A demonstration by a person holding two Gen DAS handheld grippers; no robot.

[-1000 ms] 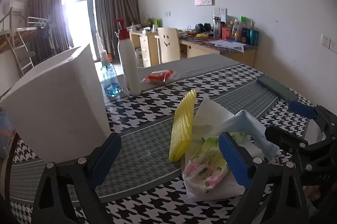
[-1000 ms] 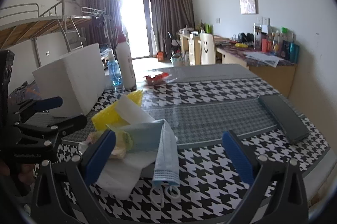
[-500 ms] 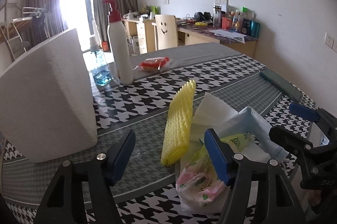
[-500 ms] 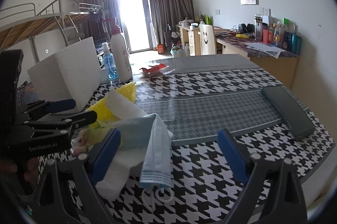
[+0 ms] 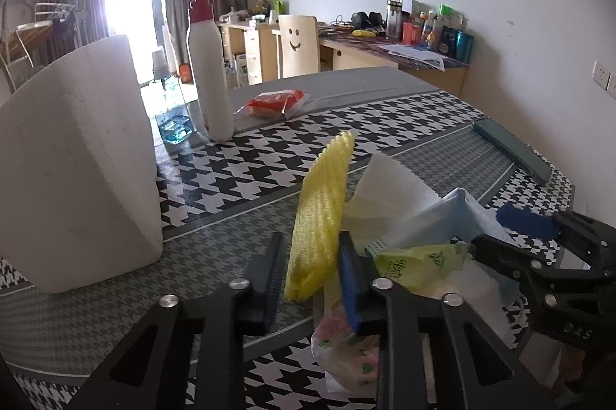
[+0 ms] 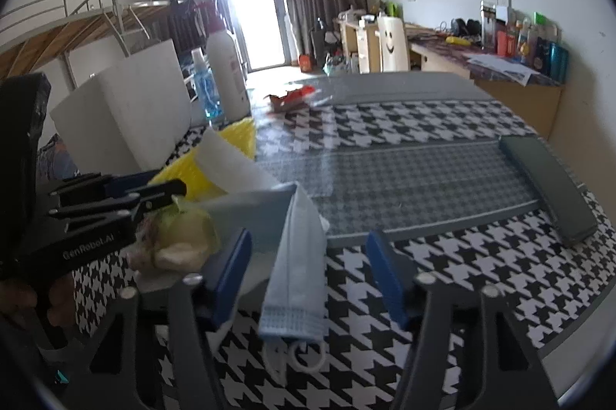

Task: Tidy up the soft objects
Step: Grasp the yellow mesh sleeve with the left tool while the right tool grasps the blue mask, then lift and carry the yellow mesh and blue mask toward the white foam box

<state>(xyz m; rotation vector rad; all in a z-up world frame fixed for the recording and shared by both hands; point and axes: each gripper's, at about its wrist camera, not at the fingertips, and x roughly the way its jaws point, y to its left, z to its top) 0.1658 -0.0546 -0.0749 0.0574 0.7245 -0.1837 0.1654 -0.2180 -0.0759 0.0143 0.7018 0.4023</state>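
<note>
Yellow foam netting (image 5: 321, 213) stands between the narrowing jaws of the left gripper (image 5: 308, 279), whose pads are closing on its near, lower end; whether they already press it cannot be told. The sleeve rises on edge from the pile of soft things, its long axis running from near to far and its upper tip tilted toward the far right. Just right of it, the right gripper (image 6: 308, 279) is also closing, at about half width, its blue pads either side of a pale blue face mask (image 6: 296, 263) without touching it. The mask hangs lengthwise toward the near edge of the houndstooth-covered bench (image 6: 481, 275), ear loop lowest, its upper end draped over a white tissue (image 6: 231, 163). Between the two grippers lie a yellow-green plastic packet (image 5: 419, 261) and a floral-print packet (image 5: 342, 344). Farther left stands a white foam block (image 5: 77, 159). Beyond it a white pump bottle (image 5: 210, 63) stands upright beside a blue-liquid bottle (image 6: 206, 90), with a red snack packet (image 5: 271, 102) to their right. A dark flat case (image 6: 546, 186) lies at the far right.
</note>
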